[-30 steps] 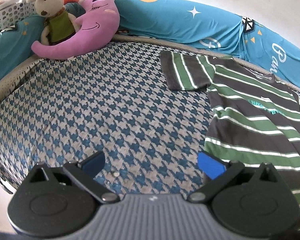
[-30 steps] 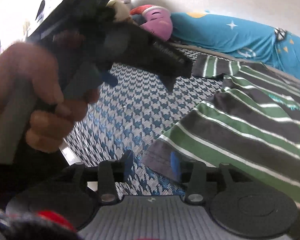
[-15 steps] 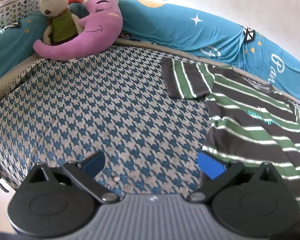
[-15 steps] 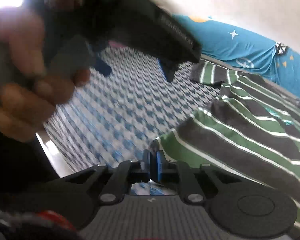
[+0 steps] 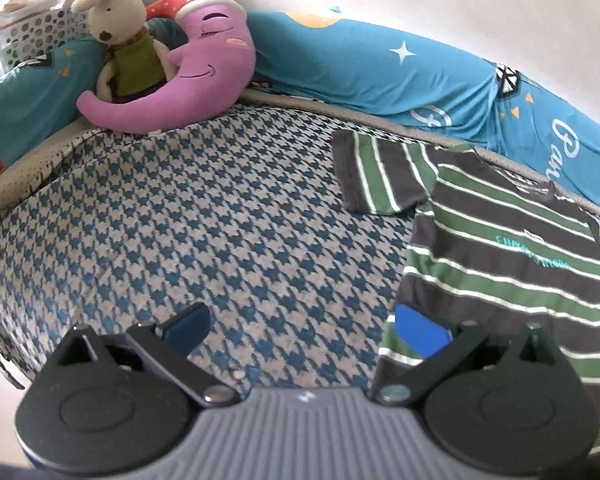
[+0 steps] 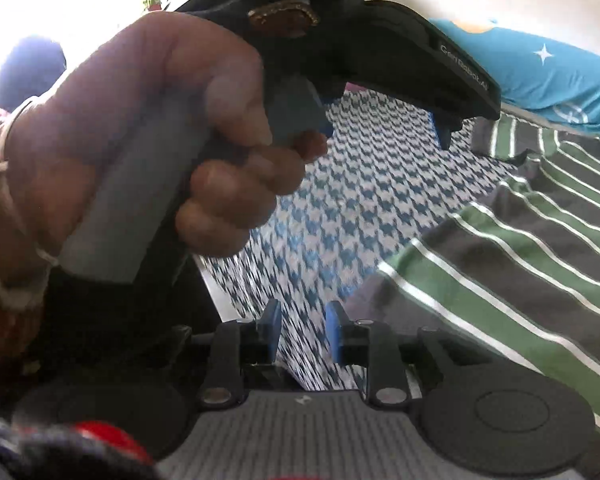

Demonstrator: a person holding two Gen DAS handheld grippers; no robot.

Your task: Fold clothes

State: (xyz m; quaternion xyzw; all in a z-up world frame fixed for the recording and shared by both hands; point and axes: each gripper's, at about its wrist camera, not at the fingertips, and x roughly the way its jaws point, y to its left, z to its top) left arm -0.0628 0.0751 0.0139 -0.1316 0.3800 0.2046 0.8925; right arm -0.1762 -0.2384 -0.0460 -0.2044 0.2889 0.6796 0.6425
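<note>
Bed (image 5: 228, 240) fills the left wrist view, covered in a blue and grey houndstooth sheet, with a beige padded rim curving round its far edge.

Long teal bolster (image 5: 380, 76) with star and letter prints lies along the far rim against the white wall.

Striped T-shirt (image 5: 500, 248), dark grey with green and white bands, lies spread flat on the right part of the bed, front up, collar toward the far rim. Its one visible sleeve (image 5: 380, 176) lies flat toward the middle of the sheet. In the right wrist view the shirt's near hem corner (image 6: 380, 292) looks slightly raised off the sheet, though motion blur makes this uncertain.

Purple moon-shaped cushion (image 5: 188, 80) sits at the far left corner of the bed, with a plush rabbit (image 5: 124, 48) in a green vest leaning on it. White perforated basket (image 5: 32, 32) behind them.

Left hand (image 6: 152, 152), seen from the right wrist camera, grips the grey handle of the left tongs (image 5: 300, 328), with a pale band at the wrist.

Left tongs: blue pads spread wide, empty, held above the sheet; the right pad overlaps the shirt's left edge in view.

Right tongs (image 6: 302, 332): pads a narrow gap apart, nothing between them, just beside the shirt's near hem corner.
</note>
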